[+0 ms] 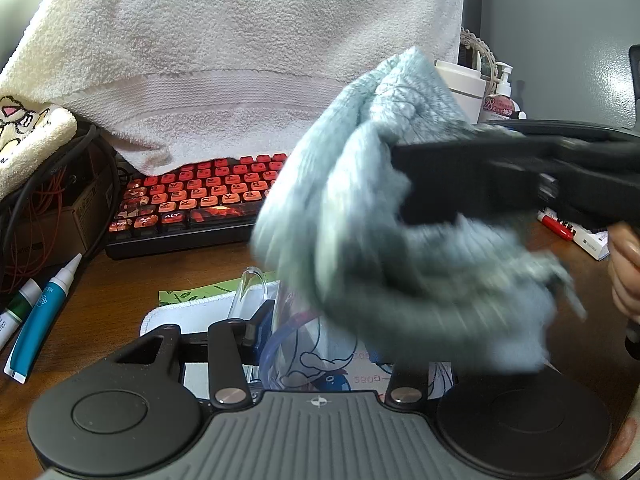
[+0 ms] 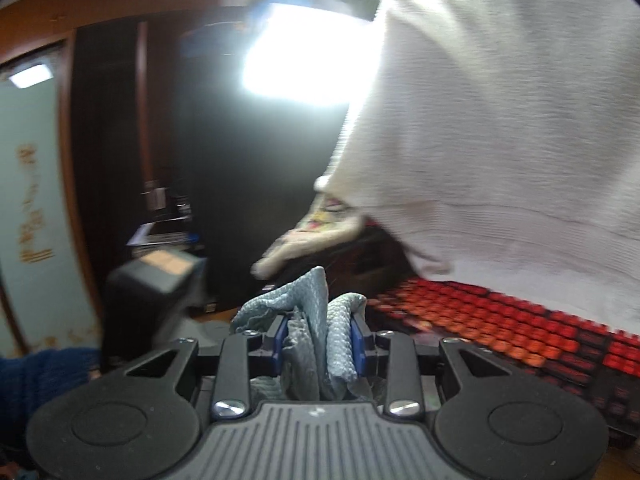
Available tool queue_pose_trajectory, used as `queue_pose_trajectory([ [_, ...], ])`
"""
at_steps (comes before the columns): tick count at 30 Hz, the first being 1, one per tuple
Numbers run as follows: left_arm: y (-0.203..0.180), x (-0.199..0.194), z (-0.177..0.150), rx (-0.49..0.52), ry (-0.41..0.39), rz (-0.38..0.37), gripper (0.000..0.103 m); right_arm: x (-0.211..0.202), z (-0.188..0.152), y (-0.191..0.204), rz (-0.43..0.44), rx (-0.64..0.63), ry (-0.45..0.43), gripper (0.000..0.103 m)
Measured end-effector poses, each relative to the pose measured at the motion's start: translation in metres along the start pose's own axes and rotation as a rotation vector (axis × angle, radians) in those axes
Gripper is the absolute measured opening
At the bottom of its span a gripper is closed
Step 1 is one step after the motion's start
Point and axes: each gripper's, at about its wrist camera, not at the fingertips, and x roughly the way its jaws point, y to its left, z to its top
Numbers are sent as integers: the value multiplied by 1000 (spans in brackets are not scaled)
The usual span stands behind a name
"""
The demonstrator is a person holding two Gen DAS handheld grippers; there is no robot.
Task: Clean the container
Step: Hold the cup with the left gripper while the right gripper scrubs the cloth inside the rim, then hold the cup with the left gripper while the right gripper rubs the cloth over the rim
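Container: clear glass mug (image 1: pixel 288 344) with a blue cartoon print and a curved handle, between the fingers of the left gripper (image 1: pixel 320 340), right in front of its body; what is inside cannot be told, a cloth hides its mouth.
Left gripper: narrowly set, blue pads against the mug's wall, gripping it.
Cloth: grey-blue microfibre cloth (image 1: pixel 400 240), bunched, hanging over the mug, blurred.
Right gripper: right gripper (image 2: pixel 318 344) clamped narrowly on the cloth, reaching in from the right above the left gripper.
Beyond the left gripper: red-keyed keyboard (image 1: pixel 200 196), white towel (image 1: pixel 240 60) draped above it.
Left of it: two tubes (image 1: pixel 40 312) lying on the wooden desk (image 1: pixel 120 280).
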Motion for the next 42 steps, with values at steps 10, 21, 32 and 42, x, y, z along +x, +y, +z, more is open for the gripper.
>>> queue_pose_trajectory([
  [10,0,0,0,2,-1,1,44,-7,-2,-34,-192,124,-20,30],
  [21,-2,0,0,1,-1,1,44,0,0,-1,-6,-2,2,30],
  [32,-2,0,0,1,-1,1,44,-9,-3,-35,-209,115,-24,30],
  [42,0,0,0,-1,0,0,44,0,-2,1,-9,-17,-5,30],
])
